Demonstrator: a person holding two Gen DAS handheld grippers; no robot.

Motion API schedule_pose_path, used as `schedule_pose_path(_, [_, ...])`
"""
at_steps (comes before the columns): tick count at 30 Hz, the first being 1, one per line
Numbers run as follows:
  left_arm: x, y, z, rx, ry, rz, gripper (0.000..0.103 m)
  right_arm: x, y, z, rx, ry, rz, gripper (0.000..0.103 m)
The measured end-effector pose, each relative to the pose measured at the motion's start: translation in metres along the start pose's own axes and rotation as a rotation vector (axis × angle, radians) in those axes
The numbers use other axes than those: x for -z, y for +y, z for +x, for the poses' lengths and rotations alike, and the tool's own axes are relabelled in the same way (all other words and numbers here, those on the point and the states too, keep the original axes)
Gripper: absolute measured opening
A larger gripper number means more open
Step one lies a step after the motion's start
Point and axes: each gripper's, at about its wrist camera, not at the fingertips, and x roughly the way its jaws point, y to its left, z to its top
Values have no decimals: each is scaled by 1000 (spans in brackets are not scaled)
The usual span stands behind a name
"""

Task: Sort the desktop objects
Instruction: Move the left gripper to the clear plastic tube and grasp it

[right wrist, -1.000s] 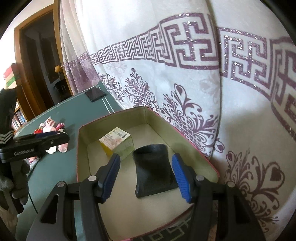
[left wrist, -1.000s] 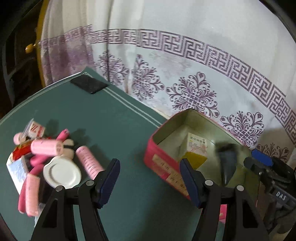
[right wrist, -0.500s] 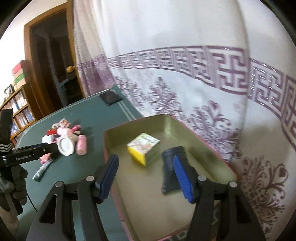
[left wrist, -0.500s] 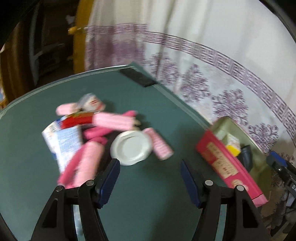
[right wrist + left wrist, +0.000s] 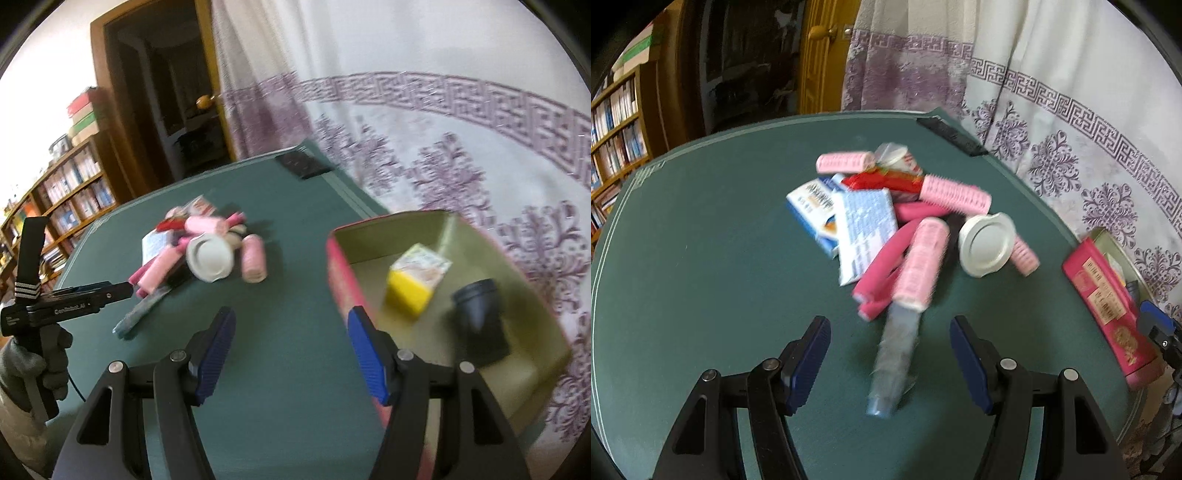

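Left gripper (image 5: pixel 890 360): jaws apart, nothing held. The near end of a translucent blue tube (image 5: pixel 894 363) lies between them, pads not touching it.

Right gripper (image 5: pixel 290 350): jaws have just been opening, nothing between them, bare green mat (image 5: pixel 291 369) below. Its right pad sits in front of the tin's (image 5: pixel 341 275) near red wall.

Landmark = the pile (image 5: pixel 897 221), mid-mat in the left view.
- Near side of pile: the tube, pointing from the pile toward the left gripper.
- In the pile: pink rollers (image 5: pixel 921 262), a darker pink foam stick (image 5: pixel 882 266), a white lid (image 5: pixel 986 243) on its right edge, blue-white boxes (image 5: pixel 849 218) on its left side, a red packet (image 5: pixel 886 181) behind them.
- Right of pile, well apart: the tin, open, at the mat edge by the curtain (image 5: pixel 1071 110). It holds a yellow box (image 5: pixel 415 282) and a black piece (image 5: pixel 480 317).
- Beyond pile: a flat black item (image 5: pixel 951 134) at the far mat edge.

Step, as I read it: right has dropped off in the tin and is clear; left is lining up the next pick. Two things are sorted, most of the pile isn't.

Next move probably: left goes down over the tube, jaws across its width, close, lift, carry to the tin. The tube's far end tucks under a roller, so draw it toward the gripper before lifting or the roller rolls. Left view is blurred, so I can't tell the tube's exact shape or whether it's rigid.
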Motion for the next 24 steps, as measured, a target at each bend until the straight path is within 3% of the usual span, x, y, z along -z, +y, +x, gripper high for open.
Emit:
schedule_pose_path(14, [20, -7, 21, -25, 42, 81, 68, 11, 23, 23, -45, 76, -16, 67])
schedule_pose_path(20, [22, -6, 27, -70, 34, 94, 53, 10, 26, 31, -53, 95, -18, 67])
schedule_pose_path(24, [24, -7, 26, -99, 14, 117, 36, 6, 33, 38, -59, 100, -37, 67])
